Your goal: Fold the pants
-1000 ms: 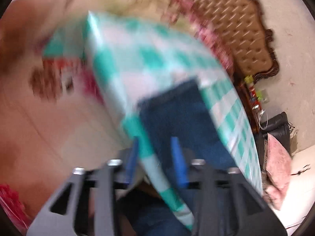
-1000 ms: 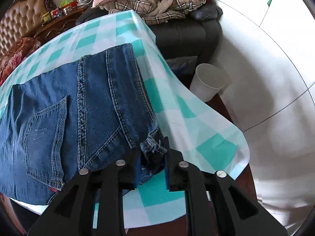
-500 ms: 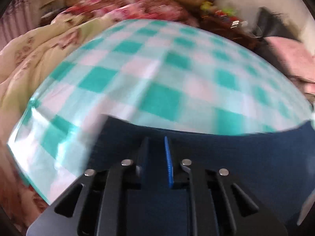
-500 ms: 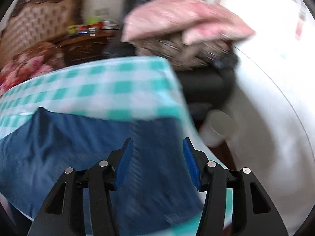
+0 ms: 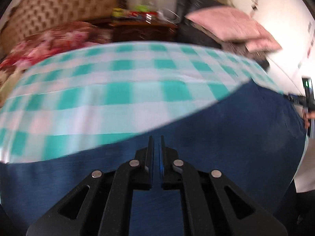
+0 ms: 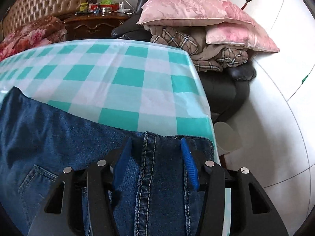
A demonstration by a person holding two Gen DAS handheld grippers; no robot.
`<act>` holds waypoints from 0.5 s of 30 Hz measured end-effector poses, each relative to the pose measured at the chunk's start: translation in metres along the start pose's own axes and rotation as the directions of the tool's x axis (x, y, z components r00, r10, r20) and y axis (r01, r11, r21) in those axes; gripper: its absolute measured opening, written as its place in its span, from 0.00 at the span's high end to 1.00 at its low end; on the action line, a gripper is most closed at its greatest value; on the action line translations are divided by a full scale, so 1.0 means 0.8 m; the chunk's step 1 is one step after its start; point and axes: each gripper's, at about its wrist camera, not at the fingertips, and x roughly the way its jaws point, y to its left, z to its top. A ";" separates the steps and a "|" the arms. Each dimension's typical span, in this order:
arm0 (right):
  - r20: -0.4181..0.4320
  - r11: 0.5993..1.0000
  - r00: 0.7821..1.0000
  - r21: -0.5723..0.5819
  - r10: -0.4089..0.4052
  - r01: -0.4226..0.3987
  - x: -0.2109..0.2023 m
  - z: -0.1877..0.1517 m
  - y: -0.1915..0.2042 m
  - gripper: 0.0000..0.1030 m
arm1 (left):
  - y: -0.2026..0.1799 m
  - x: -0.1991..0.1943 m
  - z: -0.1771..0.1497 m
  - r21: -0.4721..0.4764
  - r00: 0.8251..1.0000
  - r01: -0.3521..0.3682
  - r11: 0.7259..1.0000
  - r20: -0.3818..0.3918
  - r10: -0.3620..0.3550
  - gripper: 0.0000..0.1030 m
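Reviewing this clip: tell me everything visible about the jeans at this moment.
The jeans are dark blue denim with pale double stitching along a thick seam and a patch pocket at lower left. They lie spread along the near edge of the checked tablecloth. The right gripper hovers open, straddling the seam near the table's corner. The left gripper is shut above the blurred cloth; whether it pinches fabric cannot be told.

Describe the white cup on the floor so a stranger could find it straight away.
Start at the table under the green-and-white checked cloth, where the jeans lie. Look past its right-hand edge down to the floor in front of the dark armchair piled with pink pillows. The cup stands there, plain, pale and open-topped, the only small container on that floor.
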 end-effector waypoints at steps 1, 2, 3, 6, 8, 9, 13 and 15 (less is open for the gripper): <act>-0.002 1.000 1.000 0.005 -0.003 0.003 0.000 0.000 -0.001 0.54 | -0.007 0.020 -0.001 0.022 0.999 -0.018 1.000 -0.038 0.019 0.95; -0.003 1.000 1.000 0.014 -0.010 0.010 0.000 -0.001 -0.001 0.54 | -0.002 0.029 0.000 0.016 0.999 -0.033 0.999 -0.042 0.034 0.96; -0.004 1.000 1.000 0.018 -0.014 0.014 0.000 -0.001 -0.002 0.54 | 0.004 0.029 0.001 -0.001 0.999 -0.026 1.000 -0.033 0.026 0.98; -0.017 0.999 1.000 0.045 0.000 0.001 -0.001 0.001 -0.005 0.54 | 0.028 0.022 0.006 -0.005 0.983 -0.178 0.984 -0.039 0.178 0.98; 0.017 0.994 1.000 0.109 0.025 -0.026 -0.020 0.004 -0.018 0.55 | 0.038 0.003 0.006 -0.058 0.990 -0.143 0.988 -0.024 0.142 0.97; 0.043 0.992 0.999 0.121 0.022 -0.027 -0.031 0.004 -0.022 0.55 | 0.036 -0.010 0.005 -0.059 0.990 -0.142 0.988 0.000 0.143 0.97; 0.083 0.979 0.997 0.204 -0.001 -0.016 -0.072 -0.024 -0.055 0.54 | 0.006 -0.046 -0.015 -0.068 0.993 -0.107 0.992 0.042 0.110 0.97; 0.051 0.980 0.999 0.199 0.009 -0.019 -0.067 -0.041 -0.061 0.54 | -0.010 -0.050 -0.033 -0.086 0.996 -0.074 0.993 0.037 0.078 0.97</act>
